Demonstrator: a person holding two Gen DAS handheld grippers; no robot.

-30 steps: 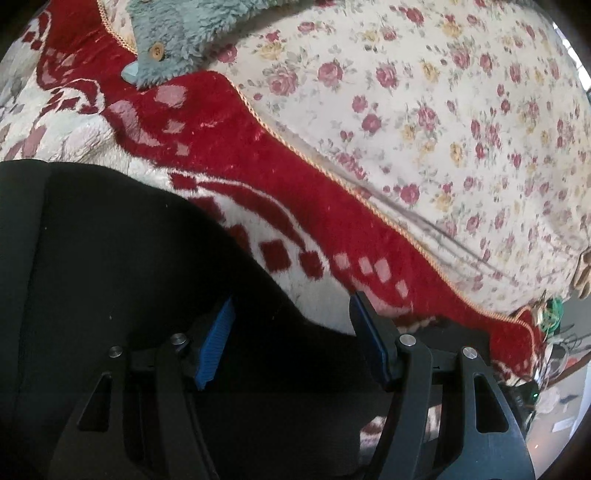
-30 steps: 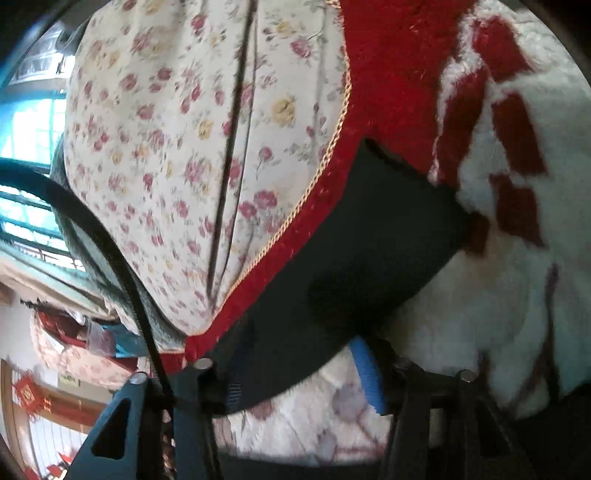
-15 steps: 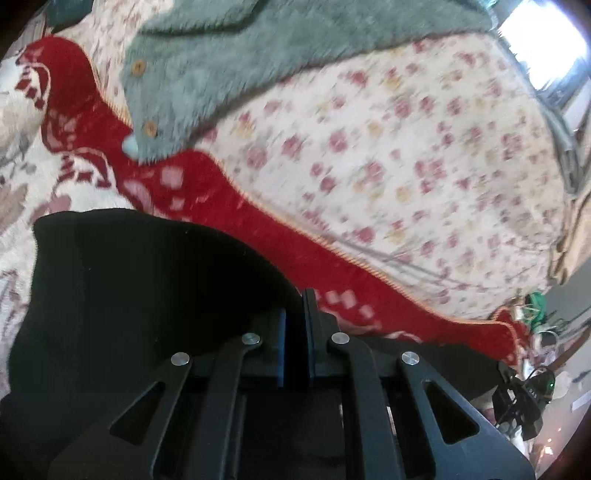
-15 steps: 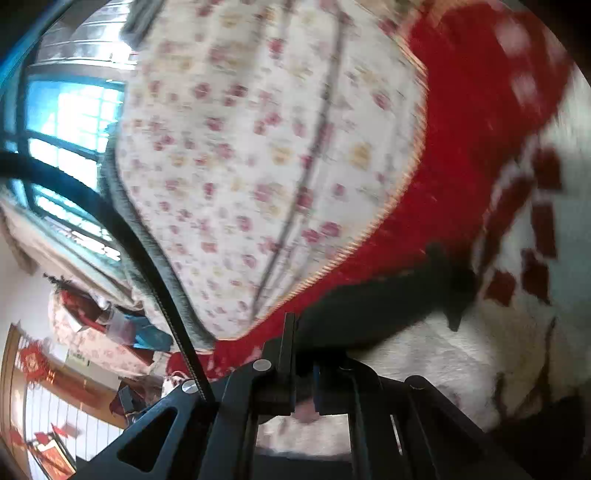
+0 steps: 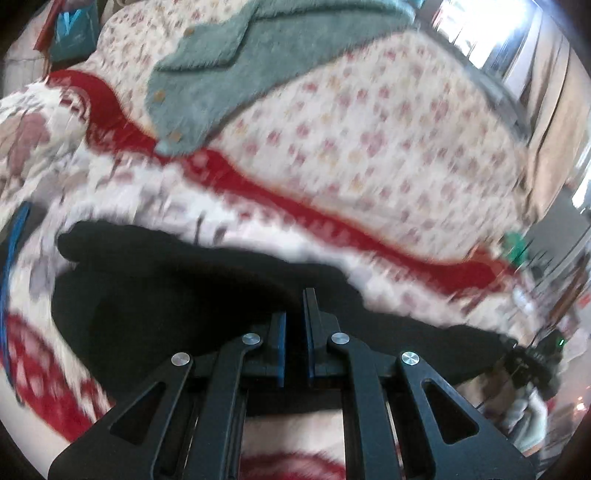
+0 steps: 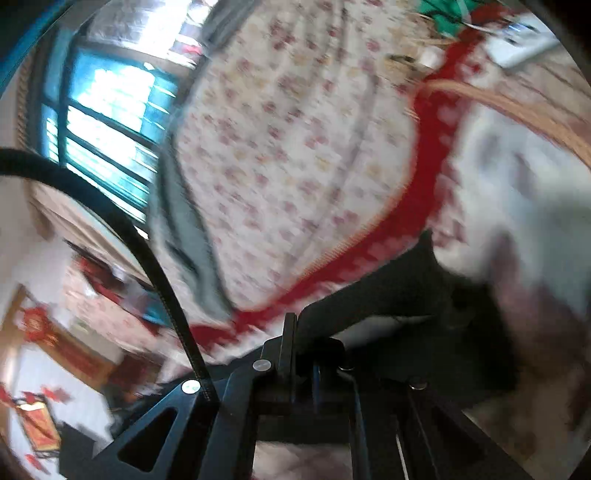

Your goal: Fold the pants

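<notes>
Gripping black cloth, the left tool [image 5: 294, 332] has its blue pads [image 5: 280, 339] drawn close together with a fold of the pants [image 5: 155, 295] pinched between them. The pants spread as a dark mass across the lower middle of the left view, lying on a white and red blanket [image 5: 258, 192], with one edge raised toward the tool. Beyond the blanket's red band lies a floral sheet [image 5: 369, 140], and a grey-green fleece garment [image 5: 221, 74] with small buttons rests on that sheet near the top. A bright window [image 5: 517, 29] shows at the upper right. The whole left view is blurred.

In the right view the right tool [image 6: 303, 354] is also narrowed to a slit, and a strip of the pants [image 6: 388, 291] runs out from between its fingers toward the right, stretched above the blanket [image 6: 517, 177]. More dark cloth sags below that strip. The red band curves up the middle of the frame, with the sheet [image 6: 288, 129] to its left and the fleece [image 6: 184, 240] along the sheet's far edge. A black cable [image 6: 122, 229] arcs down from the left edge to the tool's body. A window [image 6: 107, 110] with blue bars glows at the upper left, and red wall decorations show blurred at the lower left.
</notes>
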